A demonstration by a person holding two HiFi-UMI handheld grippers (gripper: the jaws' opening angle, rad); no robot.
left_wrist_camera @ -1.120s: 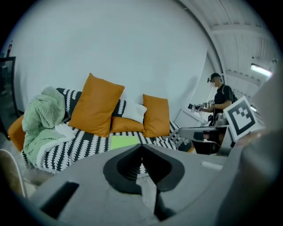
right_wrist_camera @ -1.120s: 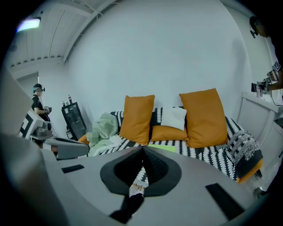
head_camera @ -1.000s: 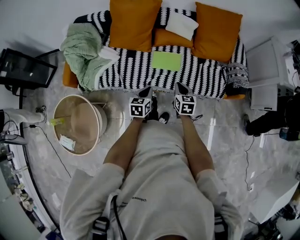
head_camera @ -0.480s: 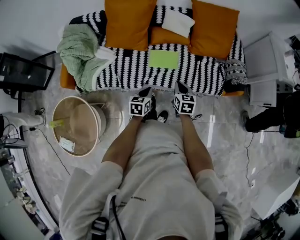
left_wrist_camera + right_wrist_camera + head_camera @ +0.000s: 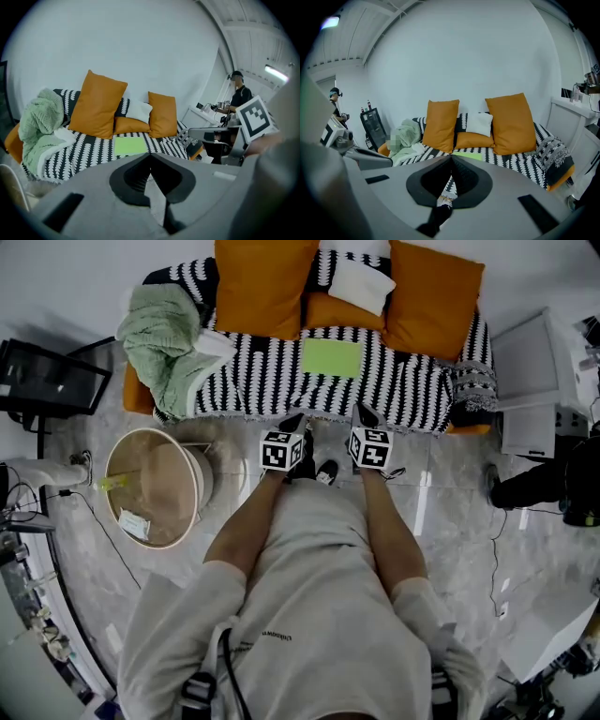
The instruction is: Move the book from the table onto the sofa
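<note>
The light green book [image 5: 333,358] lies flat on the sofa's [image 5: 394,390] black-and-white patterned seat, in front of the orange cushions. It shows too in the left gripper view as the book [image 5: 130,145] and as a thin green strip, the book [image 5: 468,156], in the right gripper view. My left gripper [image 5: 293,421] and right gripper [image 5: 362,414] hang side by side just short of the sofa's front edge, both shut and empty, pointing toward the seat. The left gripper [image 5: 150,155] has its jaws together; the right gripper [image 5: 451,159] likewise.
A green blanket [image 5: 164,338] is heaped on the sofa's left end. Orange cushions [image 5: 262,282] and a white pillow [image 5: 362,285] line the back. A round wooden table [image 5: 155,488] stands on the floor at the left. White cabinets [image 5: 534,381] stand right of the sofa. A person [image 5: 238,96] stands far right.
</note>
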